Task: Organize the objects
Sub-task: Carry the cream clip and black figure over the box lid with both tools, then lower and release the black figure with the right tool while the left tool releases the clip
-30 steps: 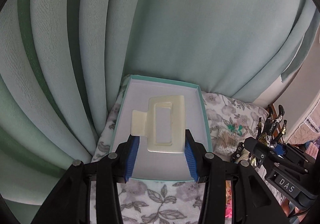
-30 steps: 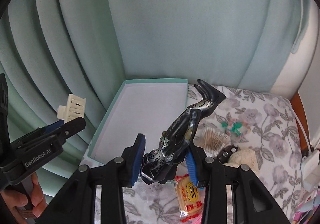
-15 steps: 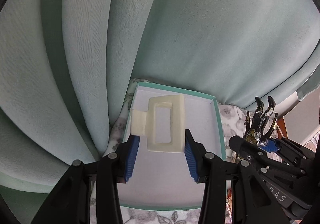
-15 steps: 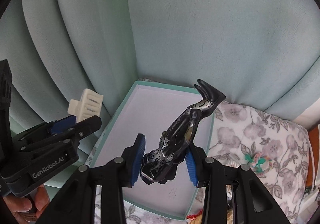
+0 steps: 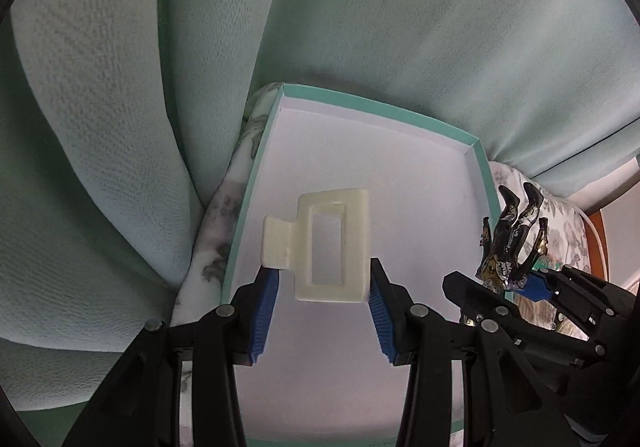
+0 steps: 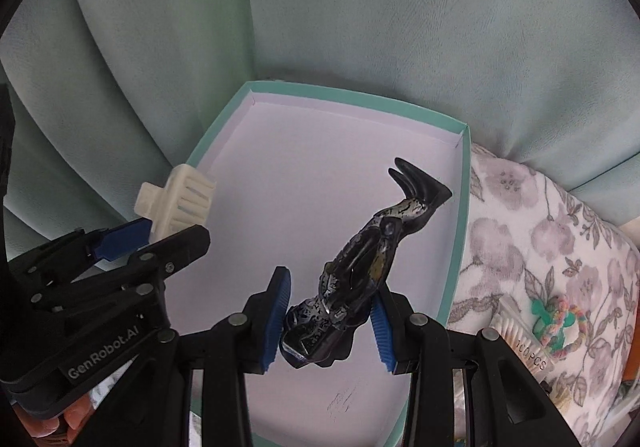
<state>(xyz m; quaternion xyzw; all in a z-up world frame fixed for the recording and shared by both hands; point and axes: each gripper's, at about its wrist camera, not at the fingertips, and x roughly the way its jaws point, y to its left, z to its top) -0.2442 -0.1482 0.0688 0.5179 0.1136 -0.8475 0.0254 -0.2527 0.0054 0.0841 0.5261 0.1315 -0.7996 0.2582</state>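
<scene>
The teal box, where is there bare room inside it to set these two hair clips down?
The teal box shows bare white floor from its far wall to its near edge; only a faint scuff near the front. The cream clip and black clip hang above it. The floral cloth right of it is crowded.

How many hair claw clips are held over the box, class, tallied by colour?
Cream hair claw clip, in the left gripper: 1
Black patterned hair claw clip, in the right gripper: 1
Total: 2, both over the teal box.
</scene>
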